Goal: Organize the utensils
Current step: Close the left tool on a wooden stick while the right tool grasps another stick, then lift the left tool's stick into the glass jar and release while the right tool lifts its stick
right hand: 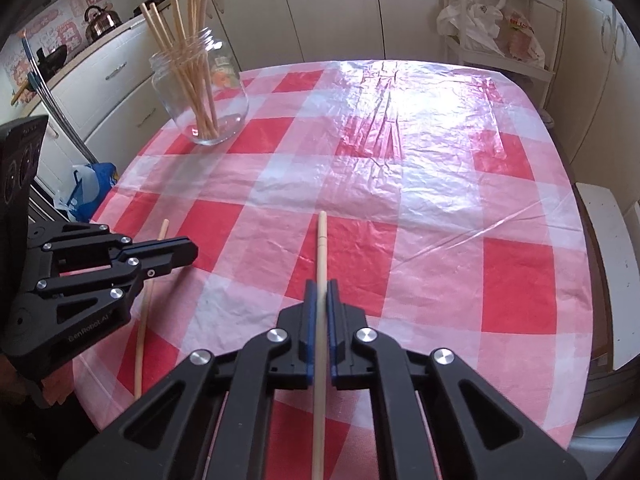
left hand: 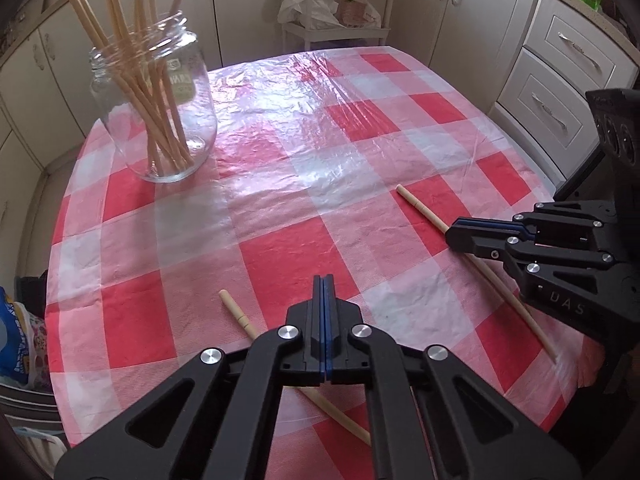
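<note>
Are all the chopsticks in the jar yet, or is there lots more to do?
Nearly done. A bunch of chopsticks already stands in the glass jar. The right hand-held gripper is shut on one chopstick. The last chopstick lies on the checked tablecloth under the shut left hand-held gripper, not clearly gripped. Both must go into the jar.

A clear glass jar (left hand: 154,108) stands upright at the upper left of the frame on the table, holding a bundle of pale wooden chopsticks (left hand: 132,60) that lean apart. Two more chopsticks lie flat: one (left hand: 240,314) at the lower centre, one (right hand: 321,264) pointing away.
</note>
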Demonstrator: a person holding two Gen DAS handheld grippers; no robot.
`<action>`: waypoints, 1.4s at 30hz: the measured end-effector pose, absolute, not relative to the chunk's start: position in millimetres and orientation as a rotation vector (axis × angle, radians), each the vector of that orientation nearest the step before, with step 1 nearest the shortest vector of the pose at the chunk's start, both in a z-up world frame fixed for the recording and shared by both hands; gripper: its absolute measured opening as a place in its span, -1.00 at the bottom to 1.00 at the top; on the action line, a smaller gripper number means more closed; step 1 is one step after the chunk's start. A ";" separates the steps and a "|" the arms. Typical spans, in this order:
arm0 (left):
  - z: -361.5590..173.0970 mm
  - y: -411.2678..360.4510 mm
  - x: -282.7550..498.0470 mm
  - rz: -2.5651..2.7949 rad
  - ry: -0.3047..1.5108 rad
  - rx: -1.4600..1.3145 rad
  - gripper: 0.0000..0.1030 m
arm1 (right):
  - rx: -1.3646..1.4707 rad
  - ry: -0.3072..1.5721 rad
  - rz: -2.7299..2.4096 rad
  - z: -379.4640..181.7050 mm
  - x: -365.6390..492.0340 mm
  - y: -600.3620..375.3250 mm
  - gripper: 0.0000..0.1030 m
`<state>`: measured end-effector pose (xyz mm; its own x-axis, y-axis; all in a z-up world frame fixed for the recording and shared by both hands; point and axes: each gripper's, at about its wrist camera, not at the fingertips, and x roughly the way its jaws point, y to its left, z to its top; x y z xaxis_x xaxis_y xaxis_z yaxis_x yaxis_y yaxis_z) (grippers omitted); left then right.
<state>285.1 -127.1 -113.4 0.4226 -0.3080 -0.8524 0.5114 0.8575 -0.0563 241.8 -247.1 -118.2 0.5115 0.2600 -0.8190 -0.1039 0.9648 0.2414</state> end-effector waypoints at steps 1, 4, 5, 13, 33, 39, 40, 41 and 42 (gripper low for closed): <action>-109.0 -122.9 284.9 -0.518 0.999 0.214 -0.99 | 0.206 1.006 0.232 -119.1 242.1 -250.3 -0.88; -80.8 -104.6 284.4 -0.512 0.903 0.166 -0.99 | 0.328 0.980 0.264 -119.9 243.5 -262.4 -0.88; -68.5 -97.6 285.5 -0.500 0.862 0.152 -0.99 | 0.365 0.965 0.273 -118.8 243.7 -265.6 -0.88; 43.6 -39.9 314.6 -0.385 0.500 -0.008 -0.99 | 0.472 0.852 0.313 -105.8 245.5 -267.2 -0.88; -102.3 -104.6 301.8 -0.291 1.106 0.036 -0.31 | 0.502 0.847 0.350 -103.6 235.9 -268.8 -0.88; -99.8 -116.6 294.0 -0.398 1.047 0.056 -0.91 | 0.522 0.821 0.363 -95.6 231.5 -272.8 -0.88; -92.2 -117.9 291.5 -0.404 1.015 0.046 -0.92 | 0.525 0.817 0.364 -94.9 231.1 -274.0 -0.88; -78.0 -112.5 291.3 -0.417 0.954 0.021 -0.92 | 0.529 0.814 0.365 -94.2 230.3 -274.7 -0.88; -61.6 -106.6 290.0 -0.424 0.883 -0.002 -0.92 | 0.535 0.809 0.366 -93.4 229.8 -275.8 -0.88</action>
<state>290.0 -106.6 -61.6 0.5575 -0.3607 -0.7477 0.3588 0.9169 -0.1748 229.8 -275.8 -93.4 0.6395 0.5015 -0.5827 -0.1061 0.8083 0.5792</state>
